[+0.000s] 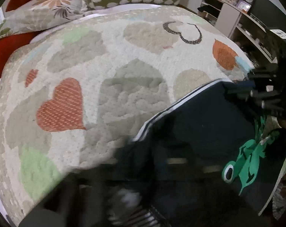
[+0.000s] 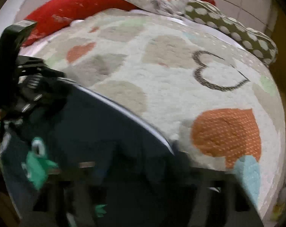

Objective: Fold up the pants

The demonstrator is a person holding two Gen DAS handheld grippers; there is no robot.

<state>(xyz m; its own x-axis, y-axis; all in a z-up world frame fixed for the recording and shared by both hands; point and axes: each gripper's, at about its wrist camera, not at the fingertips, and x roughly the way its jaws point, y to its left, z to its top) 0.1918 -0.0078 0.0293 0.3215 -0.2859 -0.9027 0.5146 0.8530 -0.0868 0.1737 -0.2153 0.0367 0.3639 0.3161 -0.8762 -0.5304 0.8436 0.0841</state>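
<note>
Dark navy pants with a white side stripe and a green frog print hang stretched over the bed. In the left wrist view my right gripper grips the far corner of the cloth at the right. My left gripper is a dark blur at the bottom, under cloth; its jaws are hidden. In the right wrist view the pants fill the lower left, and the left gripper holds their corner at the left. The right gripper's own fingers are blurred at the bottom.
A cream bedspread with hearts covers the bed. Pillows and a red cushion lie at the head. Shelves with a clock stand at the far right.
</note>
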